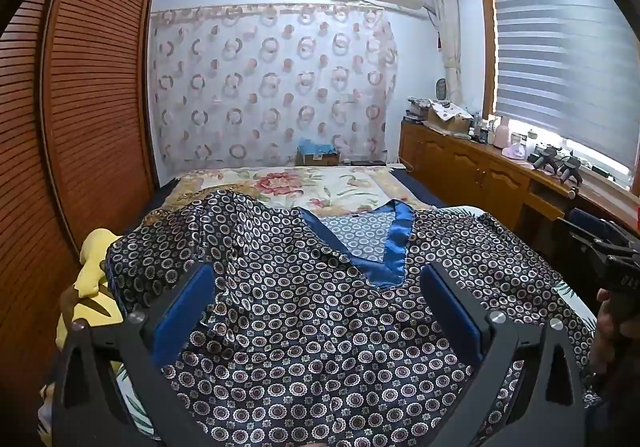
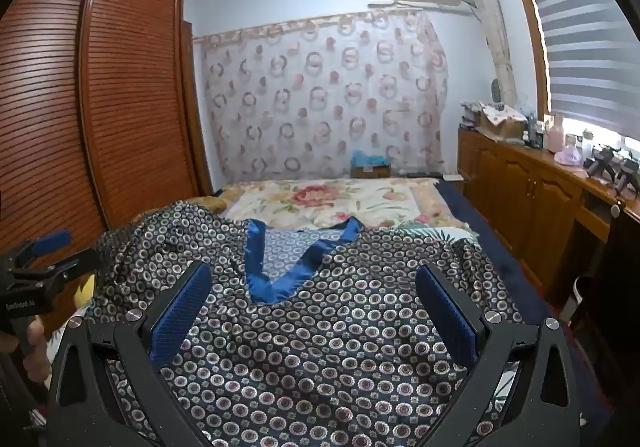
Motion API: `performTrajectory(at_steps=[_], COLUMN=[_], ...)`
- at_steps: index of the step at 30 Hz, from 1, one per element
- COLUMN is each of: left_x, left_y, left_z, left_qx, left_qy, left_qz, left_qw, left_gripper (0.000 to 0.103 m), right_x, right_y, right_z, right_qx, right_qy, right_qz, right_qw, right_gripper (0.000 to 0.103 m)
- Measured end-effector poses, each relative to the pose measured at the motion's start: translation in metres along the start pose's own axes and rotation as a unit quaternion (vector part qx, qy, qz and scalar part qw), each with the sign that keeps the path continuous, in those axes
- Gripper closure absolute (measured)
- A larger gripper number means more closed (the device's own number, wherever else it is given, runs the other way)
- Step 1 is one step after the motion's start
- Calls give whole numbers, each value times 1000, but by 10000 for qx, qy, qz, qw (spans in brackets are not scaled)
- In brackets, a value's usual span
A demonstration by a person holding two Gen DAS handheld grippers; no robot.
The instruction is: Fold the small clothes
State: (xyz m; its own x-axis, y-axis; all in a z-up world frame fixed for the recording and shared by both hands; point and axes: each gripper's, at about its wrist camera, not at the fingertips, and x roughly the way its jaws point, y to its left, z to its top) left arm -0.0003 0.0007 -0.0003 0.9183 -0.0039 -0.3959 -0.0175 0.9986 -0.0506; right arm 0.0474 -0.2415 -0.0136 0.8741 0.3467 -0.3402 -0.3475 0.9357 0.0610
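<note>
Scene: I hold a tool in each hand over a patterned satin top [image 1: 320,327] spread on the bed [image 1: 320,183], its floral bedspread bare beyond the garment.
Garment: dark, printed with small rings, its blue V-neck trim [image 1: 384,247] pointing toward me; it lies front up and rumpled, the left shoulder humped.
Left tool [image 1: 316,311]: fingers wide apart, gripping nothing, hovering above the chest of the top.
Right tool [image 2: 314,311]: likewise spread and empty, just below the V of the neckline.
Beside it: a yellow cloth [image 1: 94,279] lies at the garment's left edge.
Step in hand, as I judge it: flattening before the first fold.
Doing it well: I should pinch each shoulder seam, not the slippery middle, draw both sides outward evenly until the hump is gone, then fold along the neckline's centre.
</note>
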Motion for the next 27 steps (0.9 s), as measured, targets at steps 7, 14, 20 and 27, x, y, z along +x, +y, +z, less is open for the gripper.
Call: performTrajectory(at_steps=[7, 14, 20, 27], left_x=[-1, 3, 4, 5], left_y=[3, 2, 1, 3], left_z=[-5, -9, -3, -3], left_qx=[-20, 2, 12, 12], left_qy=[-17, 49, 76, 83], left_qz=[21, 51, 45, 52], left_qw=[10000, 10000, 10000, 10000], left_gripper=[0, 0, 0, 0], right_x=[-2, -3, -1, -1], right_y=[2, 1, 2, 2], right_z=[1, 0, 2, 2], right_qx=[8, 11, 13, 14], right_qy=[-31, -61, -27, -32], right_qz=[14, 22, 18, 17], right_qw=[10000, 10000, 10000, 10000], right_gripper=[0, 0, 0, 0])
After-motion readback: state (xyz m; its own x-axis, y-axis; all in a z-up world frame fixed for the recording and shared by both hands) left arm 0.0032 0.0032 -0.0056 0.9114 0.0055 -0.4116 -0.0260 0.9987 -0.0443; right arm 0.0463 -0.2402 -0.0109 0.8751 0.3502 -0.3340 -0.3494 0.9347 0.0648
